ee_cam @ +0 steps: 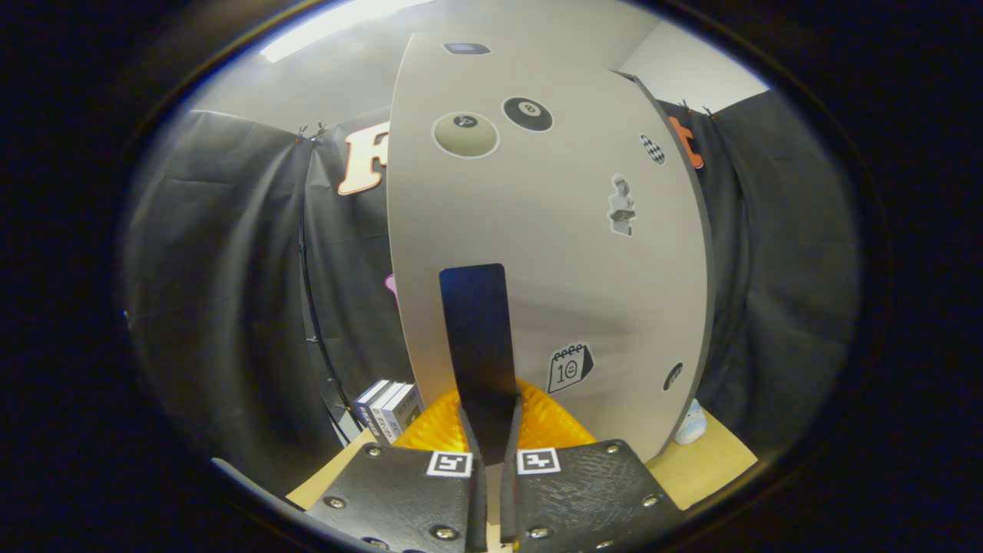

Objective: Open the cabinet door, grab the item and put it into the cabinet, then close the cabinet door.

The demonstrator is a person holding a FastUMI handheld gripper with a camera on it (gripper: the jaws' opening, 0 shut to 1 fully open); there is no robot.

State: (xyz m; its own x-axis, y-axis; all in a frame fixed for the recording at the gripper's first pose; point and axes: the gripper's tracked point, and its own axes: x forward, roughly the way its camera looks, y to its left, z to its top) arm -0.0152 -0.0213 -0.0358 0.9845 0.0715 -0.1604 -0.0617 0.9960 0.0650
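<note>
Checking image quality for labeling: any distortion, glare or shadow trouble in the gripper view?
Gripper view: strong fisheye bends the cabinet door into a barrel shape; a ceiling light blows out above it; soft shadow bands the door beside the dark handle; the gripper jaws look closed on that handle; stickers stay sharp, no motion blur.

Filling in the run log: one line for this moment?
gripper: shut on door handle | cabinet door: just ahead | boxes: beside cabinet

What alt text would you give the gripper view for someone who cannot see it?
The gripper has its two fingers closed on the dark vertical handle of a grey, sticker-covered cabinet door. An orange object lies just beyond the fingers, on a wooden table.
</note>
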